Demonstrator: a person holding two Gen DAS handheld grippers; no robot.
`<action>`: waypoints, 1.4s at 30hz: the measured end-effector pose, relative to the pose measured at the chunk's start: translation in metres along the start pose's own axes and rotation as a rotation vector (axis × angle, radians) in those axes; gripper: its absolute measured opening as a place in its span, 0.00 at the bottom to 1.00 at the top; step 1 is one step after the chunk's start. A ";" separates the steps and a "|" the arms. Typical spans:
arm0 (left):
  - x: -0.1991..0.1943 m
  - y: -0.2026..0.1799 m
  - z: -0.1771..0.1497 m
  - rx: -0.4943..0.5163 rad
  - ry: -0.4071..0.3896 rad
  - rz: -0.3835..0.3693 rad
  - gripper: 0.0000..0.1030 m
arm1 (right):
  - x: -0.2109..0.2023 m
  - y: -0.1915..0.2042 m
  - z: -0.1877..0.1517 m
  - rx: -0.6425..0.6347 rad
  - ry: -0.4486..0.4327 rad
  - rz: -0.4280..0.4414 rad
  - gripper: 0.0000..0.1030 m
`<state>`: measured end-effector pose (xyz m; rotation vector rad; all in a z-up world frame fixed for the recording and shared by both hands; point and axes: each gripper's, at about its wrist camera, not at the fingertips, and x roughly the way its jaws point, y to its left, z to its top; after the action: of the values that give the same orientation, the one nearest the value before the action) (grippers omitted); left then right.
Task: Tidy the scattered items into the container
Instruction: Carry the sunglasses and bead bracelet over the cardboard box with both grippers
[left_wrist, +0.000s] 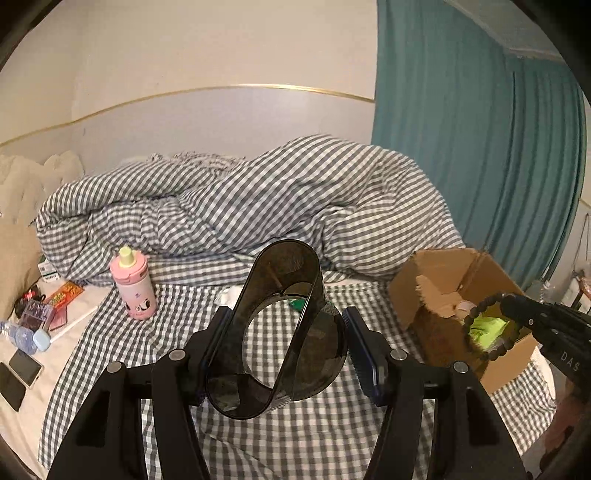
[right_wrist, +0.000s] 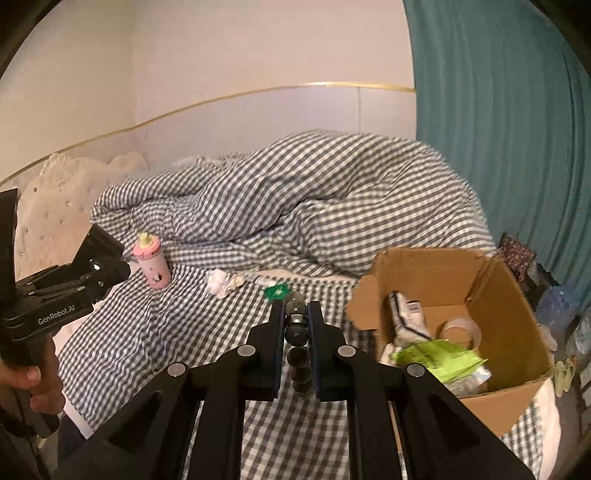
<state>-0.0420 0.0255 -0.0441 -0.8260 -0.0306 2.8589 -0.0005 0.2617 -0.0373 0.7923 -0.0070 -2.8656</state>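
Note:
My left gripper (left_wrist: 282, 354) is shut on a dark smoky plastic holder (left_wrist: 280, 332) and holds it above the checked bed sheet. My right gripper (right_wrist: 295, 328) is shut on a dark bead bracelet (right_wrist: 297, 350), left of the open cardboard box (right_wrist: 491, 402). In the left wrist view the bracelet (left_wrist: 480, 332) hangs in front of the box (left_wrist: 410, 288). The box holds a green packet (right_wrist: 439, 358), a tape roll (right_wrist: 461, 330) and a white pouch (right_wrist: 406, 317). A pink bottle (left_wrist: 135, 288) stands on the bed; it also shows in the right wrist view (right_wrist: 153, 267).
A crumpled checked duvet (left_wrist: 258, 199) fills the back of the bed. White socks (right_wrist: 223, 282) and a small green item (right_wrist: 277, 291) lie on the sheet. Phones (left_wrist: 24, 367), snack packets (left_wrist: 64, 293) and a small water bottle (left_wrist: 22, 336) lie at the left. A teal curtain (left_wrist: 480, 129) hangs at the right.

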 end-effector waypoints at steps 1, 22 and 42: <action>-0.002 -0.005 0.002 0.000 -0.001 -0.005 0.60 | -0.004 -0.003 0.001 -0.001 -0.008 -0.008 0.11; -0.004 -0.113 0.025 0.102 -0.051 -0.147 0.60 | -0.070 -0.078 0.011 0.041 -0.102 -0.187 0.11; 0.048 -0.241 0.038 0.211 -0.005 -0.316 0.60 | -0.088 -0.169 0.013 0.103 -0.109 -0.314 0.11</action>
<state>-0.0652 0.2721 -0.0210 -0.7009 0.1261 2.5154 0.0400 0.4419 0.0106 0.7092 -0.0477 -3.2261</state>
